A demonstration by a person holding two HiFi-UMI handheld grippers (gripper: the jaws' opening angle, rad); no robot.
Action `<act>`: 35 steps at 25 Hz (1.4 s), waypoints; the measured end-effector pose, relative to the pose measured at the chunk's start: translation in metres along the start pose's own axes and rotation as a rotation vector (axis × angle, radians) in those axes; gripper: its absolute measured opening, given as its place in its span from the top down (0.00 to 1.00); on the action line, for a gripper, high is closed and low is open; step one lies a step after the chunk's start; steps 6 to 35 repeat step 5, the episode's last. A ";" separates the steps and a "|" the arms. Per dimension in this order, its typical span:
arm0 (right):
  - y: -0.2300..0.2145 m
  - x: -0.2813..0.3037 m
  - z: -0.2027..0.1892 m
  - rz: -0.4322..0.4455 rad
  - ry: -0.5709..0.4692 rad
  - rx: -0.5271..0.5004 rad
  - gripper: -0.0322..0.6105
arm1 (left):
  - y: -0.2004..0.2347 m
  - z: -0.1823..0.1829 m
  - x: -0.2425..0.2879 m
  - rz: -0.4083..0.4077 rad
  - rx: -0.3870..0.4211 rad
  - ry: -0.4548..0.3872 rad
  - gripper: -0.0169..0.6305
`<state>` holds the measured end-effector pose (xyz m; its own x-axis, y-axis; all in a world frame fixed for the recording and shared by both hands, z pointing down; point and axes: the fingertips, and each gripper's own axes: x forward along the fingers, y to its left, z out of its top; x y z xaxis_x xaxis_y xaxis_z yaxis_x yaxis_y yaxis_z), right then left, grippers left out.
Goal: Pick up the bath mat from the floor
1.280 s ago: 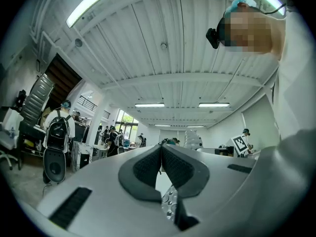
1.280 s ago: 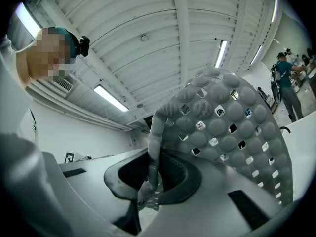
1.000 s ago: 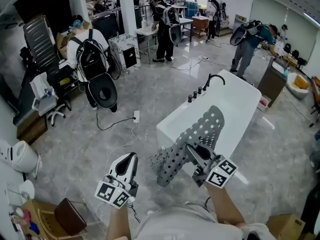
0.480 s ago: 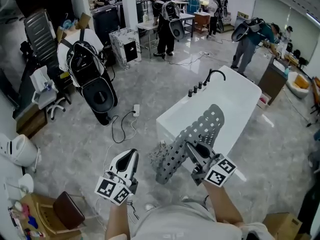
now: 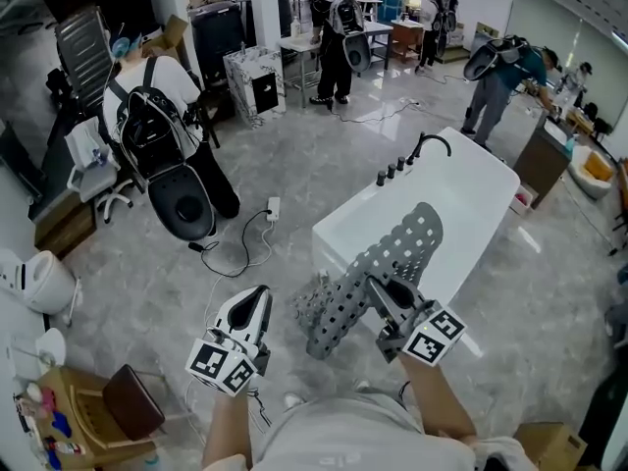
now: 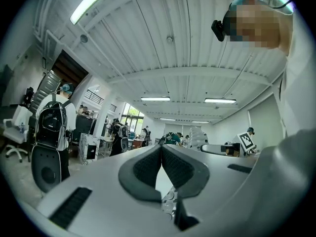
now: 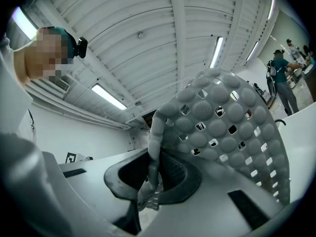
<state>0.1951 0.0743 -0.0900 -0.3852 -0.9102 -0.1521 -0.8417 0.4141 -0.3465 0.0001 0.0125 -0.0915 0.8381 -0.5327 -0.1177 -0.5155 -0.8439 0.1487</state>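
The bath mat [image 5: 392,255] is grey rubber with round bumps and many holes. It hangs off the floor in front of me, its upper end over the bathtub's near rim and its lower end drooping left. My right gripper [image 5: 379,288] is shut on the mat's edge; in the right gripper view the mat [image 7: 224,120] fans up and right from the pinched fold between the pads [image 7: 174,168]. My left gripper [image 5: 257,300] is held low at the left, apart from the mat, jaws shut with nothing between them; its view shows my left gripper [image 6: 161,150] closed tip to tip.
A white bathtub [image 5: 471,196] with a black tap [image 5: 432,145] stands just ahead. A person with a backpack [image 5: 157,116] stands at the left. A power strip and cable [image 5: 272,208] lie on the grey floor. A toilet [image 5: 37,285] and a wooden crate [image 5: 83,430] are at the lower left.
Both grippers and the mat have stayed put. The person with the backpack at the left has shifted and turned, and my view has tilted slightly.
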 end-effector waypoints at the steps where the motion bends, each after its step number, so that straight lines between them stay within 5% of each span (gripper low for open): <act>1: 0.000 0.001 0.000 -0.001 0.002 0.001 0.84 | 0.002 0.000 0.000 0.002 -0.002 0.000 0.95; 35: 0.002 0.007 0.000 -0.004 0.015 -0.001 0.84 | 0.009 0.003 -0.003 0.008 -0.013 -0.007 0.95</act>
